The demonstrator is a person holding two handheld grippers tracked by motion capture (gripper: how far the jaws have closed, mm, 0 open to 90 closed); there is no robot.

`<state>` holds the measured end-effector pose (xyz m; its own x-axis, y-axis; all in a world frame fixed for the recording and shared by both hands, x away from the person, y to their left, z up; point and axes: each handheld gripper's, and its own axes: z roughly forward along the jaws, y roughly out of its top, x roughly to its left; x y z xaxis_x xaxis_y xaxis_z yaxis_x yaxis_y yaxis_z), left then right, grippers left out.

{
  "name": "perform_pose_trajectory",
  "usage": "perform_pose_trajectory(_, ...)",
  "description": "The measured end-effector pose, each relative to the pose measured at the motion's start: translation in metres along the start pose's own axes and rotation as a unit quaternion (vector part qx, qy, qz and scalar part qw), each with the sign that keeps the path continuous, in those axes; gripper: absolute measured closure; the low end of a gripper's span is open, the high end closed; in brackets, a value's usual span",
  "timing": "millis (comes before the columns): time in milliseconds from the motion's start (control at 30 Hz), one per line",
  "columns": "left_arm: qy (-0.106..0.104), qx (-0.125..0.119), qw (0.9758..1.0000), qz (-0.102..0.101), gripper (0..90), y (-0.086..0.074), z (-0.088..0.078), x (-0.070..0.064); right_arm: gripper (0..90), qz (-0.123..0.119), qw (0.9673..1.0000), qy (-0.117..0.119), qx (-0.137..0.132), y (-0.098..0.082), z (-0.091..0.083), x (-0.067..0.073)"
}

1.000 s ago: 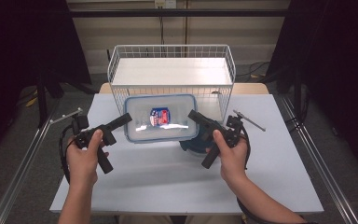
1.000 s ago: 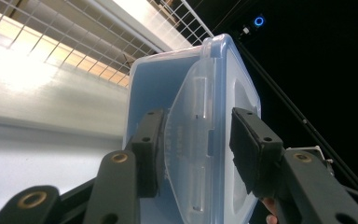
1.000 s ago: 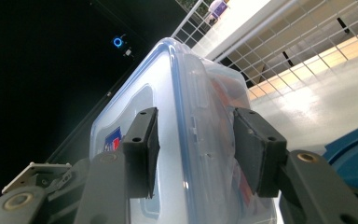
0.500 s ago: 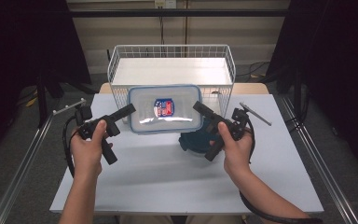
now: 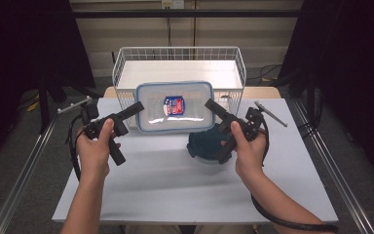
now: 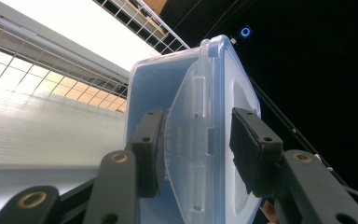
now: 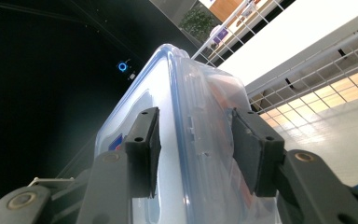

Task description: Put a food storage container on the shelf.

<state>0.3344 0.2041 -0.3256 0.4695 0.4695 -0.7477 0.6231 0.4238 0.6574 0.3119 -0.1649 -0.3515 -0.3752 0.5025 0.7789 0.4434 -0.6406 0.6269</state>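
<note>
I see the clear box point(image 5: 174, 107) is higher now than before. My left gripper point(image 5: 139, 108) and right gripper point(image 5: 210, 105) hold it by its two ends and have gone up with it. It is now up in front of the white wire basket point(image 5: 126, 58). More of the dark blue bowl point(image 5: 202, 145) shows under it.

surface: white table point(image 5: 175, 190) | on it: wire basket point(image 5: 126, 73), dark blue bowl point(image 5: 202, 146)
</note>
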Motion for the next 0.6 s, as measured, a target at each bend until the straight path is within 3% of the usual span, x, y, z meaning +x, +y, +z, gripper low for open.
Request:
perform_pose_trajectory(233, -0.004, 0.000, 1.0000, 0.004, 56.3, 0.007, 0.008, -0.004, 53.5, -0.003, 0.9999, -0.001, -0.010, 0.009, 0.001, 0.002)
perform_pose_trajectory(600, -0.011, -0.008, 0.9999, -0.008, 56.3, 0.014, 0.022, -0.002, 54.0, -0.002, 0.9998, -0.005, -0.021, 0.021, 0.006, 0.001)
